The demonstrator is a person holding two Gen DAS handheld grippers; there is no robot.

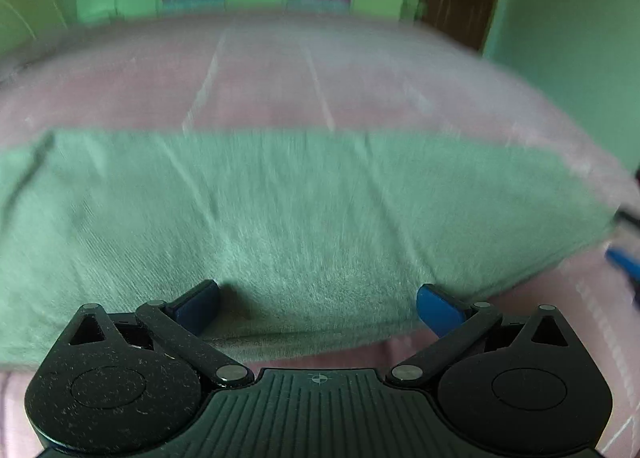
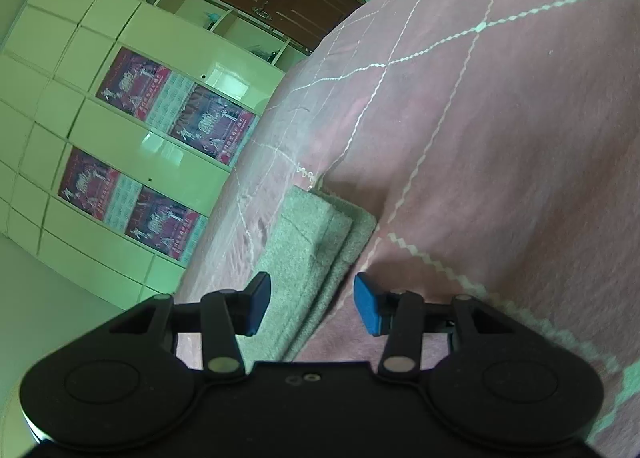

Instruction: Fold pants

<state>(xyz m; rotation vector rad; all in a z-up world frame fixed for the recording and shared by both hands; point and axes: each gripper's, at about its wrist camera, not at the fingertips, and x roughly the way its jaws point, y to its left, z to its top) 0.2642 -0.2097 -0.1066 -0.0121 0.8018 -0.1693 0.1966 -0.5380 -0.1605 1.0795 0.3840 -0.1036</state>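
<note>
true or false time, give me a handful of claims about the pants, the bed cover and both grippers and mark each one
1. The pants are grey-green and lie on a pink bed cover. True.
2. The left gripper is clamped shut on a bunch of cloth. False: its jaws stand wide apart over the pants, with nothing pinched between them.
3. In the right wrist view the pants show stacked layers at their edge. True.
4. The bed cover is plain, with no pattern. False: pale stitched lines cross it in a diamond grid.
5. The right gripper is fully closed. False: there is a clear gap between its blue pads, and the edge of the pants shows through that gap.
</note>
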